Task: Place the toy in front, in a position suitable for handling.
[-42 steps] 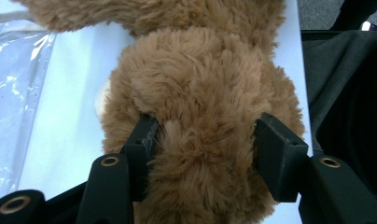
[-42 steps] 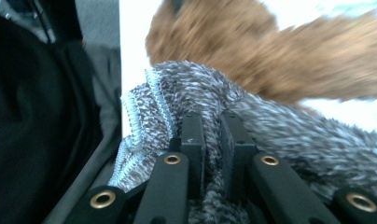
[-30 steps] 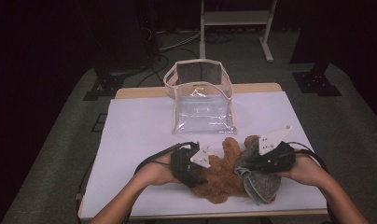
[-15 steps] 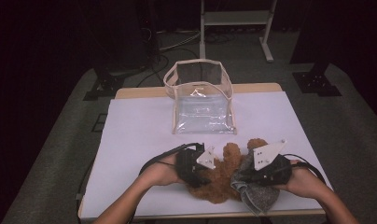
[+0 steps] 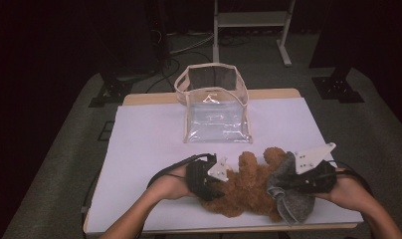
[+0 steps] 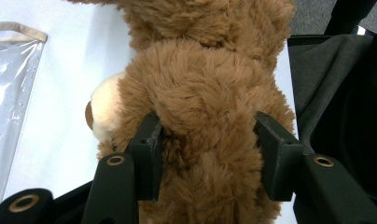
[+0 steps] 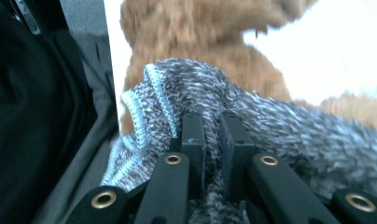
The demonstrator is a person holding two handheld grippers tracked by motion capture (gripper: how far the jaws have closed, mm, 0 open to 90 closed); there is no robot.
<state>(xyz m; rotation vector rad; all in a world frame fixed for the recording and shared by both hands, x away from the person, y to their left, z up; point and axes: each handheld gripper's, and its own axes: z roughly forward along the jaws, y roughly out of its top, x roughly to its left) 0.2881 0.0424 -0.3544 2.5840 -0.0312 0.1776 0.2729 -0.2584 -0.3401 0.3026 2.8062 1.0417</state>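
Teddy bear [image 5: 244, 186] lies near front edge of table [image 5: 149, 144], right of centre. Left gripper [image 5: 209, 175] jaws, just closing, half-shut, squeeze its plush body. Right gripper [image 5: 299, 183] pinches grey knit garment [image 5: 291, 199], nearly shut. Risks: thin knit pinch slips under pull; soft fur gives, bear drags off front edge.

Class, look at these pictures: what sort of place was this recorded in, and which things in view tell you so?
Probably a lab or studio set up for recording, not a home: a lone white-topped table on grey carpet, dark surroundings, and metal stand legs with cables behind it.
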